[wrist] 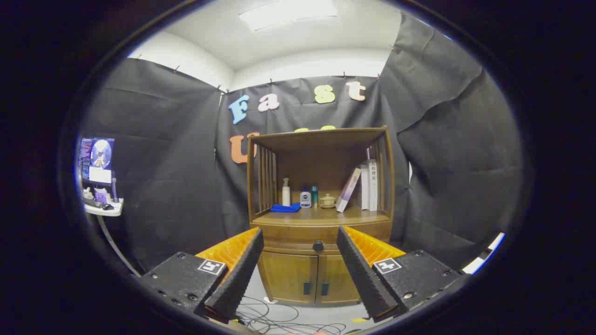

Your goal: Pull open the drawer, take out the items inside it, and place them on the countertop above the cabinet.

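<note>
- Wooden cabinet [321, 260], drawer [307, 245] closed, stands beyond the wide-apart fingers.
- Its worktop [321, 216] carries a blue cloth [285, 208], white pump bottle [286, 191], two small bottles [309, 197], a lidded pot [328, 201] and books [364, 184].

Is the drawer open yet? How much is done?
Nothing is done yet. The drawer looks shut, its knob untouched. The hand-held gripper is open and empty, aimed at the knob from a distance. Left to do: pull the drawer open, lift out what is inside, and put it on the countertop.
</note>
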Demonstrator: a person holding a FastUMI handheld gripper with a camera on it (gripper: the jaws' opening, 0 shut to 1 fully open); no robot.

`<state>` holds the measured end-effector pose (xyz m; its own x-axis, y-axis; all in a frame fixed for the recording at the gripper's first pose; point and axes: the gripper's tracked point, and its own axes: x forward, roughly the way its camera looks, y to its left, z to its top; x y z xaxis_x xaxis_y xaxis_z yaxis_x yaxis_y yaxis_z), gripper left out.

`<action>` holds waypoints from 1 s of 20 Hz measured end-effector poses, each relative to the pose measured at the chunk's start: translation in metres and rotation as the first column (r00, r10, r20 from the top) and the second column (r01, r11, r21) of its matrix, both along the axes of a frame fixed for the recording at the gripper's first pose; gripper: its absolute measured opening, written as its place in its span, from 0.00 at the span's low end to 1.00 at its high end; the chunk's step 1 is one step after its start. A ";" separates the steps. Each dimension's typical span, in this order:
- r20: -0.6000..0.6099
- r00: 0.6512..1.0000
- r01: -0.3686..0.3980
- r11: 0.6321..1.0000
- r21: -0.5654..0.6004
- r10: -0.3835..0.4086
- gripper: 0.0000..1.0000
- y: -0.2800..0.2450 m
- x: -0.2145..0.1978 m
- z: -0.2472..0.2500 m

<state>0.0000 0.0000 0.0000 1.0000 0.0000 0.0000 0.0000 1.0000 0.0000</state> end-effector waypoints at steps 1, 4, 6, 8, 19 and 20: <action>-0.004 1.000 0.000 1.000 0.001 0.000 1.00 0.000 0.002 -0.001; -0.007 1.000 0.010 1.000 0.009 -0.010 1.00 -0.002 0.006 -0.001; -0.009 1.000 0.017 1.000 0.015 -0.017 1.00 -0.001 0.009 -0.004; -0.013 1.000 0.020 1.000 0.020 -0.020 1.00 -0.003 0.014 -0.007; -0.121 0.991 0.067 0.992 0.107 -0.054 1.00 -0.022 0.096 -0.075; -0.135 0.989 0.076 0.990 0.117 -0.060 1.00 -0.027 0.109 -0.083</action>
